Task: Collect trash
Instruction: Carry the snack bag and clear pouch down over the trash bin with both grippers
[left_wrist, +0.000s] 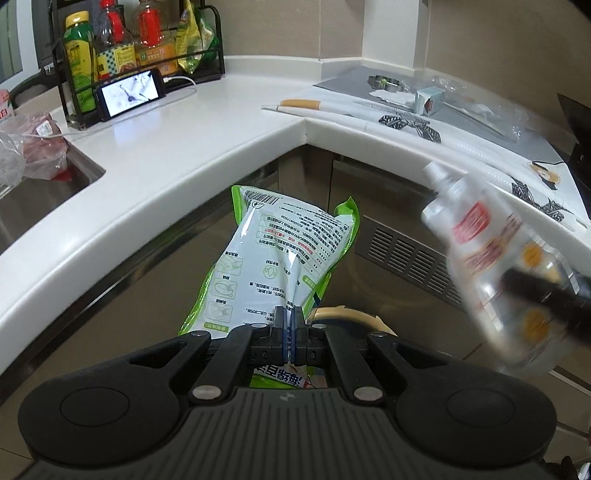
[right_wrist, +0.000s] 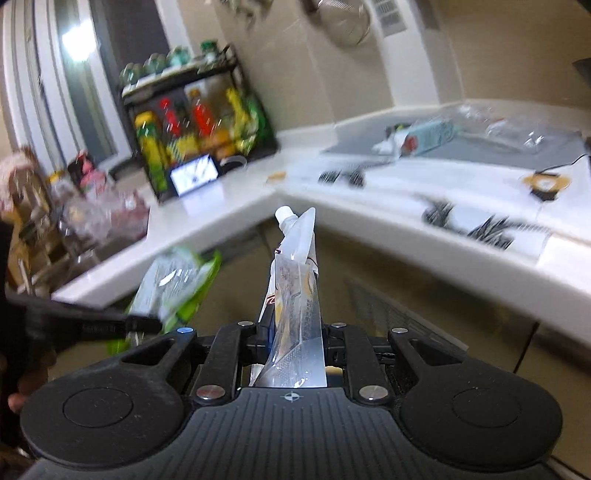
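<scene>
While the left hand-held gripper (left_wrist: 290, 325) hangs in front of the corner of the white L-shaped bench (left_wrist: 192, 147), its jaws are pressed together on the lower seam of a green-and-white printed plastic bag (left_wrist: 280, 258), which stands up from the pads, clear of the bench and over the cabinet fronts. Just behind the pads, lower down, shows the cream rim of a round bin (left_wrist: 354, 315). At the right of the left wrist view, the right hand-held gripper (right_wrist: 295, 332) pinches a clear plastic spout pouch with red and orange print (right_wrist: 295, 280), its white spout pointing up and away; the pouch is blurred there and sits near the bag without touching it. Far left on the bench a black wire rack of sauce bottles (left_wrist: 140, 48) stands behind a phone with a lit screen (left_wrist: 131, 92). A steel sink (left_wrist: 44, 195) lies at the left, and clear plastic wrappers (left_wrist: 476, 99) lie far right on a grey mat (left_wrist: 354, 79).
</scene>
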